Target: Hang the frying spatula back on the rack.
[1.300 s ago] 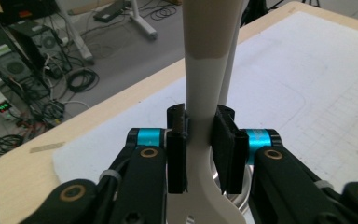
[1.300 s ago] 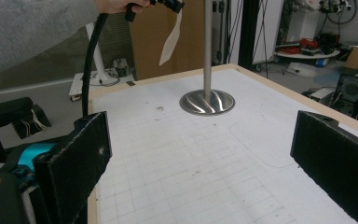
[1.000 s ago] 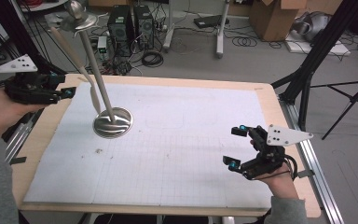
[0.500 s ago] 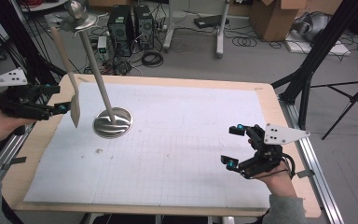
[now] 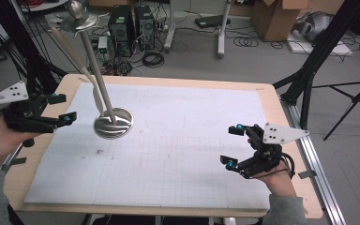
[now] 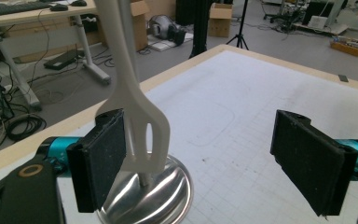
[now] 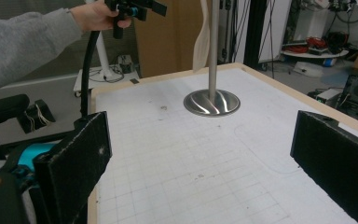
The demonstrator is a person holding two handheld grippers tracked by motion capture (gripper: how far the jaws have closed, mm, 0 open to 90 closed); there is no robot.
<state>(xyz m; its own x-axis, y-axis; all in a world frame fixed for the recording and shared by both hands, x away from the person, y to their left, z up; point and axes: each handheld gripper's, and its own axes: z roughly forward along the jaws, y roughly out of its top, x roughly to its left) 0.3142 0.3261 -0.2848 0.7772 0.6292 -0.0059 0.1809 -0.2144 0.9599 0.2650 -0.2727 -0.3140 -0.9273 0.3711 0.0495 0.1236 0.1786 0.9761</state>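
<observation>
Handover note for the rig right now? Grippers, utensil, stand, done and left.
Left gripper: fingers have just opened, open, off the slotted spatula, at the table's left edge.
Right gripper: open, holds nothing, over the mat's right side.
Spatula hangs from the top of the metal stand, blade just above the round base.
Done: spatula looks hung and let go.
Left: probably just draw the left gripper clear and check the spatula hangs steady.

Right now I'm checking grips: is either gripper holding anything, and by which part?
Nothing is held. The left gripper is open, apart from the hanging cream slotted spatula; the right gripper is open above the white mat.
</observation>
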